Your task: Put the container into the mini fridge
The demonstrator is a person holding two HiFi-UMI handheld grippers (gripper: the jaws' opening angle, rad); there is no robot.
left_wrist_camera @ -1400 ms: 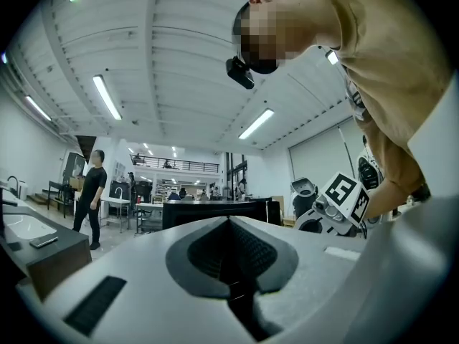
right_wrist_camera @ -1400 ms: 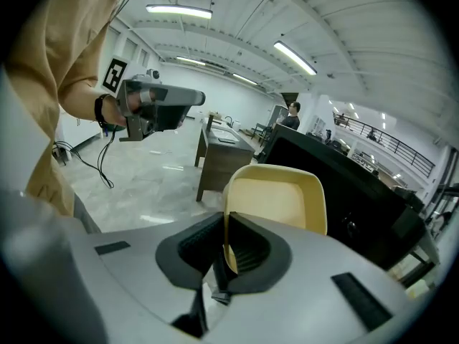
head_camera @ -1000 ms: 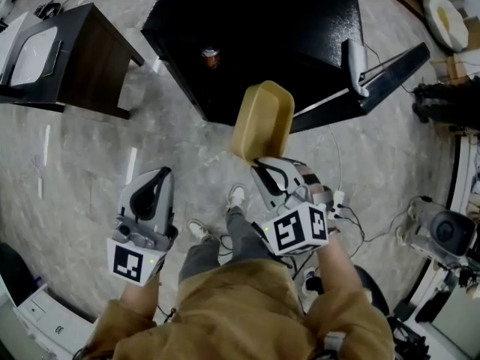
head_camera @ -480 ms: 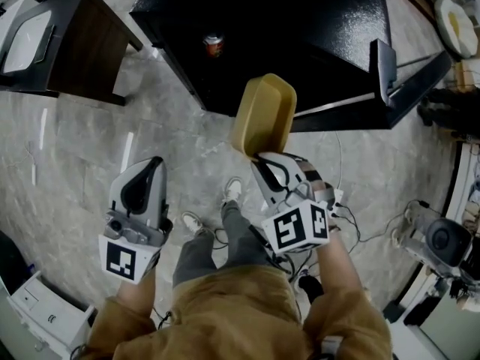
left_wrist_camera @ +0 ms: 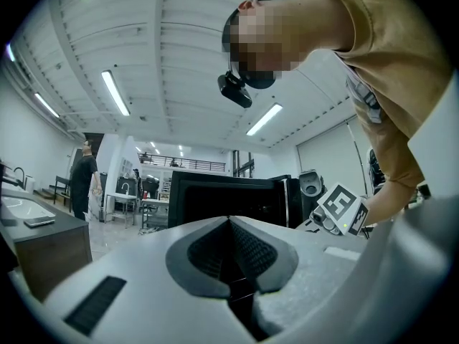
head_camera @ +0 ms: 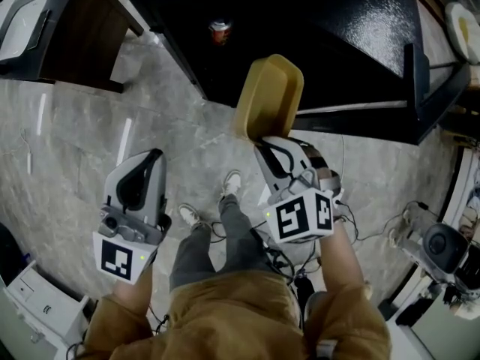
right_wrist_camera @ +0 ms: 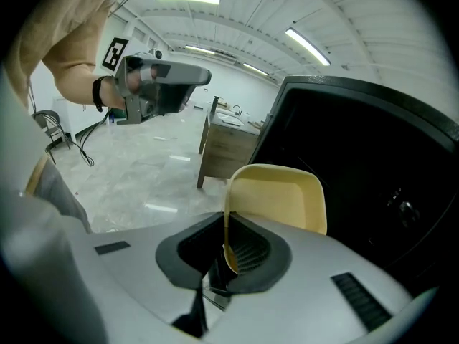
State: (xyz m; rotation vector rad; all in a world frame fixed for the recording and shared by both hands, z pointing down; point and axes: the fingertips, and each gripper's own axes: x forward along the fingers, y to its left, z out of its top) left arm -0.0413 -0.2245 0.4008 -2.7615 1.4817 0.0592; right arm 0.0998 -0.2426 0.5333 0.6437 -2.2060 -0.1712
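Above marble floor [head_camera: 75, 148], container [head_camera: 270, 96] lengthwise toward mini fridge [head_camera: 337, 28], pinched by right gripper [head_camera: 264, 142]; left gripper [head_camera: 150, 156] closed

We see a grey marbled floor [head_camera: 75, 148] carrying the black mini fridge [head_camera: 337, 21] and a dark wooden table [head_camera: 82, 40].

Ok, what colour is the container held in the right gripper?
The container is pale yellow, plain with no pattern; the right gripper view shows it best.
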